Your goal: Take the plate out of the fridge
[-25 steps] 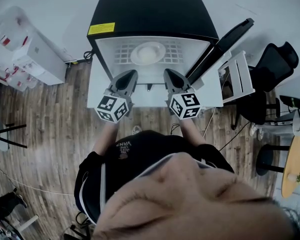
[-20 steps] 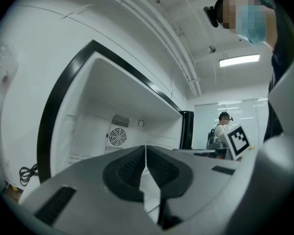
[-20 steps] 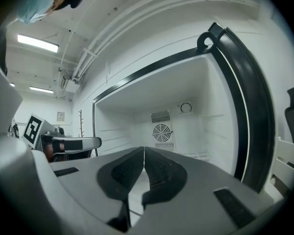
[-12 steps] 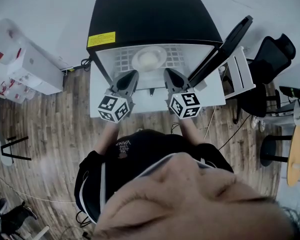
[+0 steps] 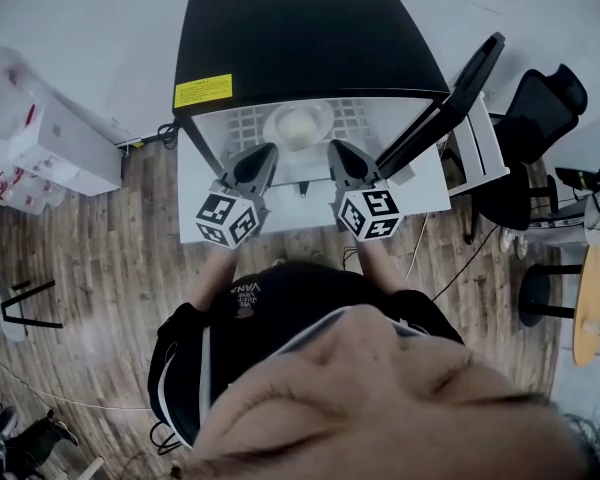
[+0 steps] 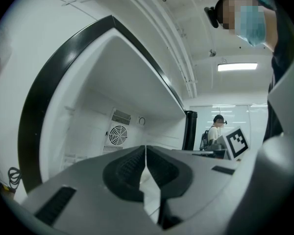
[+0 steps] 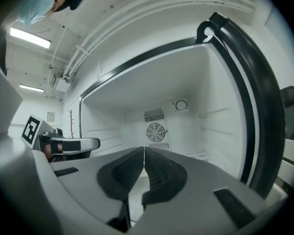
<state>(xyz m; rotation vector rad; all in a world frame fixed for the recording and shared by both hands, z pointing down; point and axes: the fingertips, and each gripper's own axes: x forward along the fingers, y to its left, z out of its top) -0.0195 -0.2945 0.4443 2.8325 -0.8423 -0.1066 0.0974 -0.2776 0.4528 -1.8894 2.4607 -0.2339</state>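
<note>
A small black fridge (image 5: 300, 38) stands open, its white inside lit. A white plate (image 5: 298, 123) lies on the wire shelf (image 5: 242, 120) inside. My left gripper (image 5: 268, 149) points at the opening just left of the plate, jaws shut and empty. My right gripper (image 5: 333, 147) points in just right of the plate, also shut and empty. In the left gripper view the shut jaws (image 6: 146, 148) face the fridge's back wall with its fan grille (image 6: 117, 134). In the right gripper view the shut jaws (image 7: 144, 150) face the same fan (image 7: 156, 131). The plate is hidden behind the jaws in both gripper views.
The fridge door (image 5: 450, 93) hangs open at the right, its inner shelves (image 5: 480, 148) facing out. A black office chair (image 5: 540, 118) stands further right. White boxes (image 5: 50, 138) sit on the wooden floor at the left. A person (image 6: 214, 131) stands in the background of the left gripper view.
Both grippers have crept forward toward the fridge opening, staying shut. The plate now sits closer to the fingertips in the head view.
</note>
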